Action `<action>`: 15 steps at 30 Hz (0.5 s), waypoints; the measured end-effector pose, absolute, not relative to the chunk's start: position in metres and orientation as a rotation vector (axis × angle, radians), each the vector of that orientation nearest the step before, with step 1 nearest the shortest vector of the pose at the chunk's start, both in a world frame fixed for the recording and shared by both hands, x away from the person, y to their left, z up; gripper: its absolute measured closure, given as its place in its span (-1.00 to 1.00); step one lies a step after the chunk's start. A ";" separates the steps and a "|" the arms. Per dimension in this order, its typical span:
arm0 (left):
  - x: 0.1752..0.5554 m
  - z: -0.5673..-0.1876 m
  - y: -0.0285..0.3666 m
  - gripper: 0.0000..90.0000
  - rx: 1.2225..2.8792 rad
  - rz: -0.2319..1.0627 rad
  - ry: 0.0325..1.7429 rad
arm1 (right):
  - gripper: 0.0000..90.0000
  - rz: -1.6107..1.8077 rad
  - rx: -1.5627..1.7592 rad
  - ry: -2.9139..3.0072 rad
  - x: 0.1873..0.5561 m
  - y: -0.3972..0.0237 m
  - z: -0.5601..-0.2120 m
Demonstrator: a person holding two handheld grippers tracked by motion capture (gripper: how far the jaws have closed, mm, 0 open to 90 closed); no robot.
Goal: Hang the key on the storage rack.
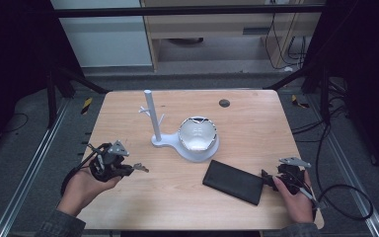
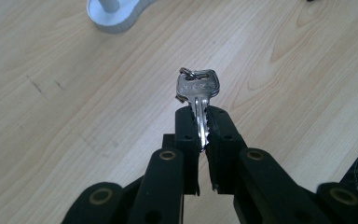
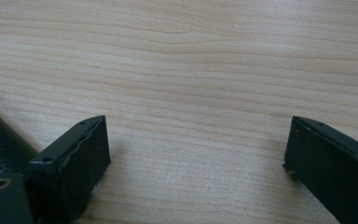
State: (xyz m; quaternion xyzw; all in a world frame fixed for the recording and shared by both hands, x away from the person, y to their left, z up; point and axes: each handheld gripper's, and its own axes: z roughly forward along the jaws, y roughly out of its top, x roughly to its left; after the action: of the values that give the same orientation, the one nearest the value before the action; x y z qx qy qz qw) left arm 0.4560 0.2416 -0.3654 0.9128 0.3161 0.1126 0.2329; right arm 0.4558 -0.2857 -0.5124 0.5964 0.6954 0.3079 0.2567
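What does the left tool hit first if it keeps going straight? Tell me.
Probably the white stand. The left tool, shut on a key, points right across the table. The stand's base shows ahead in the left gripper view, though off to one side, so it may pass over bare wood.

Stand (image 1: 154, 123) with bowl (image 1: 198, 134) at bench (image 1: 246, 123) centre; wallet (image 1: 233, 181) before it, right; key (image 2: 197, 93) in left tool (image 1: 131, 168).

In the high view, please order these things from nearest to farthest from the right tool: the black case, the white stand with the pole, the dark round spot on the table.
From the right tool:
1. Black case, right beside it.
2. White stand, at the table's middle.
3. Dark round spot, near the far edge.
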 end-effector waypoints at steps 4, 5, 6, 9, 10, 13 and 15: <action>0.461 -0.354 0.240 0.85 2.508 0.332 0.865 | -0.85 0.835 1.618 1.888 0.456 -0.286 -0.512; 0.462 -0.351 0.239 0.85 2.507 0.331 0.866 | -0.85 0.835 1.615 1.889 0.456 -0.286 -0.512; 0.463 -0.347 0.239 0.85 2.511 0.336 0.861 | -0.85 0.835 1.614 1.890 0.456 -0.286 -0.512; 0.468 -0.336 0.237 0.85 2.501 0.352 0.859 | -0.85 0.835 1.616 1.890 0.456 -0.286 -0.512; 0.470 -0.334 0.237 0.85 2.501 0.349 0.856 | -0.85 0.835 1.615 1.890 0.456 -0.286 -0.512; 0.476 -0.324 0.235 0.85 2.520 0.364 0.846 | -0.86 0.835 1.612 1.890 0.457 -0.286 -0.513; 0.479 -0.317 0.234 0.85 2.517 0.373 0.852 | -0.86 0.833 1.609 1.892 0.457 -0.286 -0.513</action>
State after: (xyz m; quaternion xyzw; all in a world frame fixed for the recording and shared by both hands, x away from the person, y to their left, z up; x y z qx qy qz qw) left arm 0.4787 0.2337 -0.3173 0.9136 0.3091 0.1354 0.2271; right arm 0.4570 -0.2861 -0.5126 0.5933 0.6979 0.3072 0.2581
